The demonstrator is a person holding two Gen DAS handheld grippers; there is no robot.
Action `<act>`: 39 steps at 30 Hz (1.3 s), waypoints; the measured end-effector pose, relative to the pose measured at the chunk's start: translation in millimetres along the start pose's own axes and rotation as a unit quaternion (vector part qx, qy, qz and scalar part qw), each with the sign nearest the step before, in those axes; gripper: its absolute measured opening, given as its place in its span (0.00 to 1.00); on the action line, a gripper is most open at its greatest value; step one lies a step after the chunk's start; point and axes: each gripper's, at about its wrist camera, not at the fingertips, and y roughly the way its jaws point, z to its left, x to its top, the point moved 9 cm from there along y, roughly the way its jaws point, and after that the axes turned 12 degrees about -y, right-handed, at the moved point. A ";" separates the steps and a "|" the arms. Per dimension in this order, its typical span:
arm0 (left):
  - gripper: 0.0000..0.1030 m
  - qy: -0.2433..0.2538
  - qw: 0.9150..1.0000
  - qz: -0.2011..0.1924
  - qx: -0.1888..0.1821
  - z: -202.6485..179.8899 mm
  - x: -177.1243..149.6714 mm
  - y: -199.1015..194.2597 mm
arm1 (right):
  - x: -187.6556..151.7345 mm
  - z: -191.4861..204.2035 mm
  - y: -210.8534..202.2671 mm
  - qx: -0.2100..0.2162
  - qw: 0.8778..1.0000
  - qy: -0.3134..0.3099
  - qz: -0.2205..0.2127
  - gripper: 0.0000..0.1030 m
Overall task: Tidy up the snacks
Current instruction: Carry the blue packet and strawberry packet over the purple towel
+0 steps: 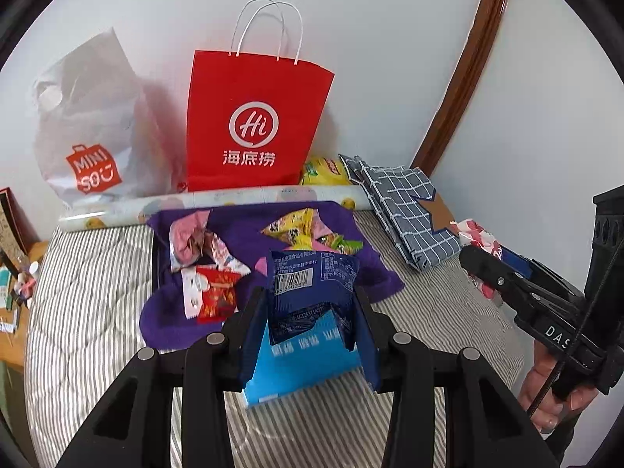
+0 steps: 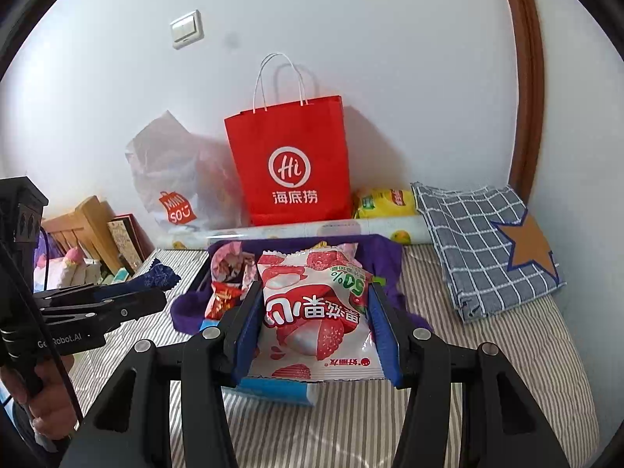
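My left gripper (image 1: 310,304) is shut on a dark blue snack packet (image 1: 312,292) and holds it above a light blue box (image 1: 304,370) on the bed. My right gripper (image 2: 314,312) is shut on a white and red lychee snack bag (image 2: 312,312). It also shows at the right of the left wrist view (image 1: 491,269). Beyond both lies a purple cloth (image 1: 241,234) with several snack packets: pink (image 1: 191,241), red (image 1: 214,296) and yellow-green (image 1: 304,230). The left gripper with its blue packet shows at the left of the right wrist view (image 2: 156,277).
A red paper bag (image 1: 253,124) and a white Miniso plastic bag (image 1: 89,128) stand against the wall. A patterned roll (image 1: 218,202) lies in front of them, with a yellow pack (image 1: 323,171) behind it. A folded checked cloth (image 2: 487,245) lies at the right. The bed has a striped sheet (image 1: 85,304).
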 end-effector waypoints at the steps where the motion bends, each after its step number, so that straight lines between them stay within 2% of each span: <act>1: 0.39 0.000 1.000 -0.001 0.000 0.0 2.8 1.4 | 2.9 -0.1 2.5 0.000 1.000 -0.002 0.000 0.50; 14: 0.39 -0.004 1.000 -0.017 0.020 15.8 47.3 17.8 | 35.3 3.7 44.3 0.017 1.000 -0.018 -0.006 0.50; 27: 0.39 -0.014 0.999 -0.025 0.021 32.2 85.7 44.9 | 69.2 -8.4 84.3 0.023 1.000 0.001 -0.018 0.50; 33: 0.39 -0.011 1.000 -0.023 0.018 31.9 98.3 64.9 | 65.6 -16.7 113.4 0.026 1.000 0.013 -0.003 0.50; 39: 0.39 -0.017 1.000 0.000 0.019 42.4 97.6 99.1 | 49.2 -21.4 149.3 0.033 0.999 0.022 0.026 0.50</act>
